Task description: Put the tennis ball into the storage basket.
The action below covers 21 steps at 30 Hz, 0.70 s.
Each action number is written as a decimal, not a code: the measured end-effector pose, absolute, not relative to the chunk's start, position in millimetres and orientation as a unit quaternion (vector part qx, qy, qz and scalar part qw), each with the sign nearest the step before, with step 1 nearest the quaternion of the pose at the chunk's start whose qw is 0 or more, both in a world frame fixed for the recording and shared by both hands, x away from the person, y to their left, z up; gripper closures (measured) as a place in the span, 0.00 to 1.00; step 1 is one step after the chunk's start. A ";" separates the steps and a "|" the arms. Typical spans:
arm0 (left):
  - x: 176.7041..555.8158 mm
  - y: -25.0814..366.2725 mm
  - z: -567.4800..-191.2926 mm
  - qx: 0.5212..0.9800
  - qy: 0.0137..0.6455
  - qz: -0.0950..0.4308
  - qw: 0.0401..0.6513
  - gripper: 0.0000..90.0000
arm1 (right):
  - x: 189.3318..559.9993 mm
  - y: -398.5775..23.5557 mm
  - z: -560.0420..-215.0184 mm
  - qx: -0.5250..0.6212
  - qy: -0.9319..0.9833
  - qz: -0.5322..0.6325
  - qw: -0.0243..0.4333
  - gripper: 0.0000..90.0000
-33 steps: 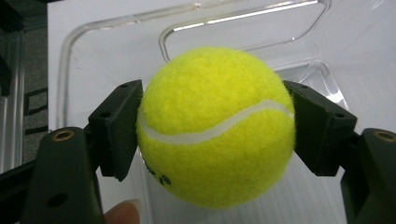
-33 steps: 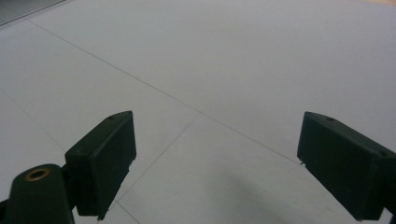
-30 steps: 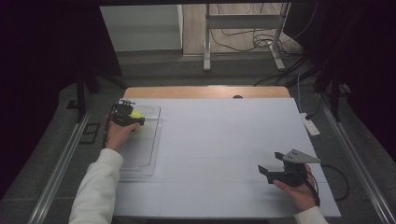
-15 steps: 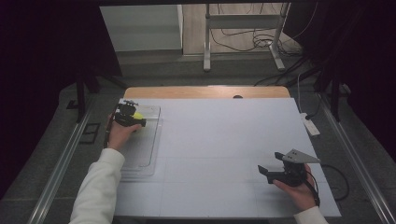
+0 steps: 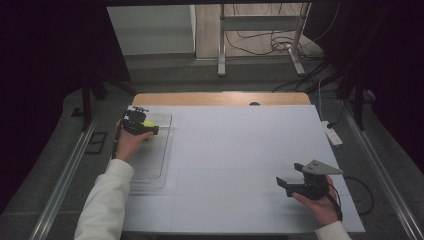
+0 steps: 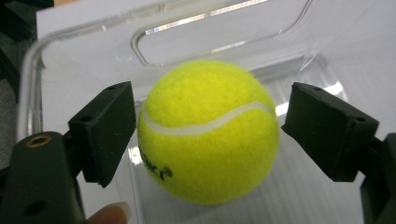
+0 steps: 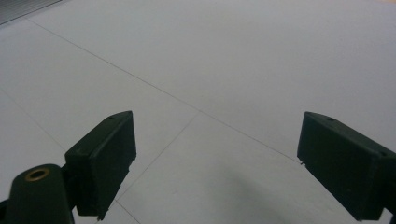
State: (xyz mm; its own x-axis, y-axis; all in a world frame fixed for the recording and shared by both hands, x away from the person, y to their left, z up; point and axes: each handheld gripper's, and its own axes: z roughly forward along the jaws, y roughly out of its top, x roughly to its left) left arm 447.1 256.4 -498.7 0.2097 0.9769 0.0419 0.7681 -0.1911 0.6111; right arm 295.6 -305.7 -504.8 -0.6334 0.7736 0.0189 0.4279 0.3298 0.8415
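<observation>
Black print is being seen on the tennis ball [image 6: 208, 132] low on its near side in the left gripper view; only part of it is legible, looking like "SKI" with a registered mark, the start being cut off by the curve. A white seam is curving across the felt.

The left gripper [image 6: 208, 135] is being held with the ball between its jaws. The jaws have just been opening: a clear gap is showing at the far-side pad [image 6: 327, 130], while the near-side pad [image 6: 109, 130] is standing right at the felt, contact not being resolvable. The ball is being rested inside the clear plastic tray [image 6: 187, 28], whose handle cut-out lies beyond it.

In the high view the left gripper [image 5: 142, 125] is seen at the tray's far end; there the ball [image 5: 149, 123] is reduced to a yellow spot and no print is readable.

Compared with the earlier frames, both hands are being kept in place.

The right gripper [image 7: 215, 154] is standing wide open over the bare white table [image 7: 233, 56], nothing between its jaws.
</observation>
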 end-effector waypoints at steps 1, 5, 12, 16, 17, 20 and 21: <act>445.3 256.9 -495.0 0.736 0.589 0.223 0.250 0.18 | 295.5 -305.8 -504.6 0.380 0.791 0.437 0.198 0.13; 441.6 258.3 -489.0 0.727 0.589 0.227 0.269 0.18 | 295.3 -306.0 -504.4 0.381 0.790 0.438 0.199 0.13; 434.1 264.5 -482.5 0.723 0.582 0.230 0.293 0.18 | 295.3 -306.0 -504.3 0.381 0.789 0.438 0.199 0.13; 430.0 266.3 -480.8 0.722 0.578 0.229 0.303 0.18 | 295.9 -306.1 -504.3 0.381 0.789 0.439 0.199 0.13; 427.7 266.8 -479.7 0.722 0.575 0.229 0.309 0.18 | 296.1 -306.2 -504.5 0.381 0.788 0.440 0.197 0.13; 423.1 266.0 -477.5 0.720 0.571 0.235 0.317 0.19 | 296.7 -306.7 -504.5 0.381 0.788 0.440 0.198 0.13; 421.7 265.1 -476.6 0.720 0.569 0.236 0.319 0.19 | 297.0 -306.9 -504.6 0.381 0.788 0.440 0.198 0.13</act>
